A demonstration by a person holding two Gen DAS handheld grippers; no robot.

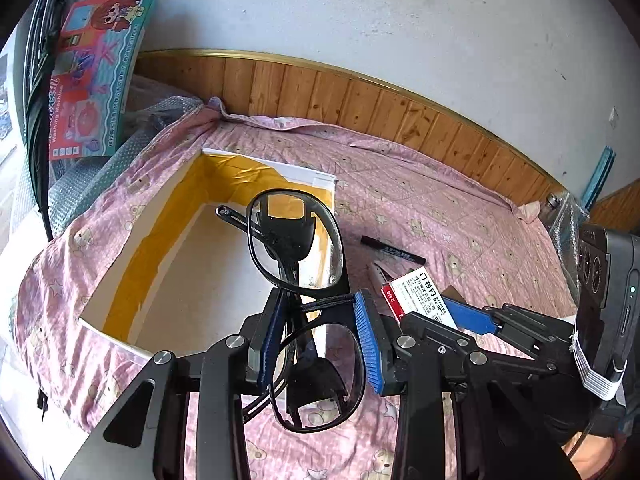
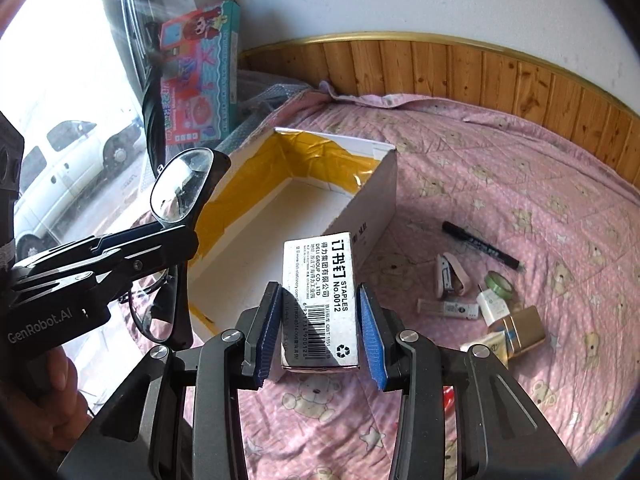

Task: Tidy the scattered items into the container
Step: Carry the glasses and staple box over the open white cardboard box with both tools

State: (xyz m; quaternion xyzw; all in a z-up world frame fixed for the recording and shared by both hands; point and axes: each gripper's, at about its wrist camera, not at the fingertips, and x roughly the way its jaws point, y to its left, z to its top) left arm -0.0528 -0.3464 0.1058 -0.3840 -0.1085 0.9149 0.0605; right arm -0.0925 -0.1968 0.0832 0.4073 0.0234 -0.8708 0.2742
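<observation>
At the far left a toy box [image 2: 200,76] leans against the wall, off the pink bedspread [image 2: 500,184]. Your left gripper [image 1: 320,336] is clamped narrowly on a pair of black-framed glasses [image 1: 296,240] at the bridge, and it holds them up over the near edge of the cardboard box [image 2: 380,192]. The box sits open on the bedspread, its inner walls lined with yellow tape; as far as you can see past the glasses and the staples box, its white floor is bare. Your right gripper [image 2: 320,328] holds a staples box [image 2: 320,300] between its blue pads, label up, at the box's near right corner. To the right, on the bedspread outside the container, lie a black marker [image 2: 482,245], a stapler [image 2: 450,274], a roll of green tape [image 2: 499,282], a gold-coloured case [image 2: 524,330] and a few small white items that are too small to tell.
</observation>
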